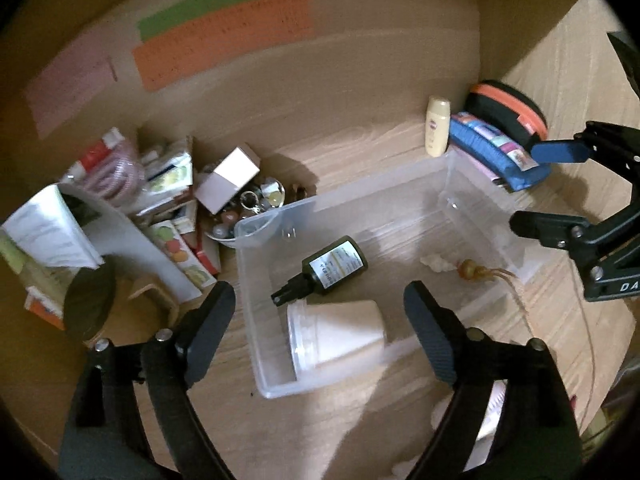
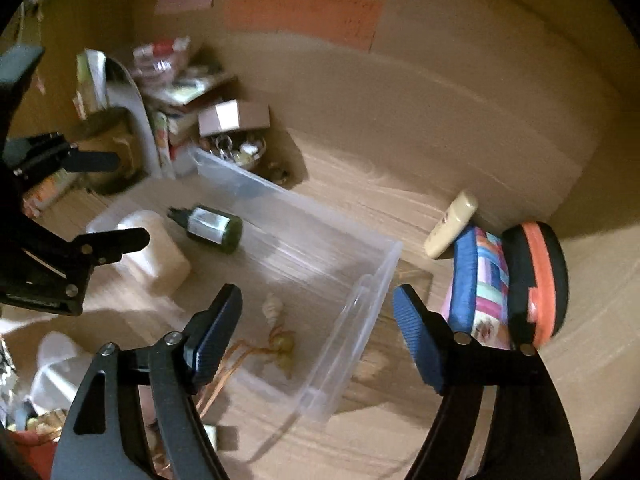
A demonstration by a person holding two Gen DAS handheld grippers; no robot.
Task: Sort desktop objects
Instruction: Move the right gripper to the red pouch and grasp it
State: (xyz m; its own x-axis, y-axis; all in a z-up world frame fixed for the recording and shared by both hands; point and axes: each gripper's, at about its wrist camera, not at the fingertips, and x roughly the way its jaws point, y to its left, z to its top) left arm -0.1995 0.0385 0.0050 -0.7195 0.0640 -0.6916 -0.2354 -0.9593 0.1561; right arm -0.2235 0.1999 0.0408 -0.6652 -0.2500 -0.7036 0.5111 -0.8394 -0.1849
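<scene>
My right tongs (image 2: 318,338) sit nearest the lens, jaws wide apart and holding nothing, hovering over the near right corner of the clear plastic bin (image 2: 376,280). Just beyond their right finger, outside the bin on the table (image 2: 400,196), lies the blue patchwork pouch (image 2: 480,280), leaning against the black-and-orange round case (image 2: 536,280). I judge the pouch the next thing to sort: it lies right of and slightly ahead of these tongs, long axis running away from me, soft and probably squashy. A cream lotion bottle (image 2: 452,224) stands tilted just behind it.

My left tongs (image 1: 320,320), also spread and empty, hang over the bin's other end, well apart from the pouch. Inside lie a white cup (image 1: 340,340) on its side, a dark green spray bottle (image 1: 324,272) and a shell string (image 2: 276,332).
</scene>
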